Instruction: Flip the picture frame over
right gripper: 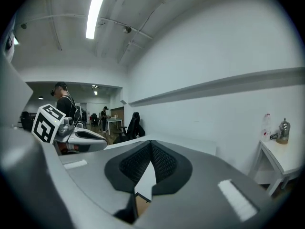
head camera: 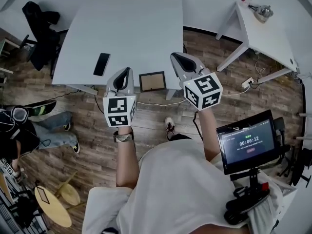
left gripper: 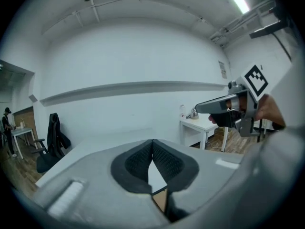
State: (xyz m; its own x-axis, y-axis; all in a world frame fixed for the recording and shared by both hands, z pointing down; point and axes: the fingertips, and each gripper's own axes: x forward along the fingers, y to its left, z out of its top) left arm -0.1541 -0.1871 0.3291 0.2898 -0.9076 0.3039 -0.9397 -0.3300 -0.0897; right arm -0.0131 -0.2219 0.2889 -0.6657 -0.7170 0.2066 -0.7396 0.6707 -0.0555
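The picture frame (head camera: 152,81), dark-edged with a brown face up, lies flat near the front edge of the white table (head camera: 131,28). Both grippers hang in the air on the near side of the table, apart from the frame. My left gripper (head camera: 127,70) is just left of the frame, its pads closed together with nothing between them. My right gripper (head camera: 174,56) is just right of it, its jaws also closed and empty. In the left gripper view a brown bit of the frame (left gripper: 161,199) shows below the closed left gripper (left gripper: 152,142). The right gripper view shows the same under the right gripper (right gripper: 151,143).
A black phone (head camera: 101,64) lies on the table left of the frame. A black chair (head camera: 39,28) stands at the table's left, a second white table (head camera: 265,38) at the right. A seated person (head camera: 29,126) and a round stool (head camera: 53,206) are at the left.
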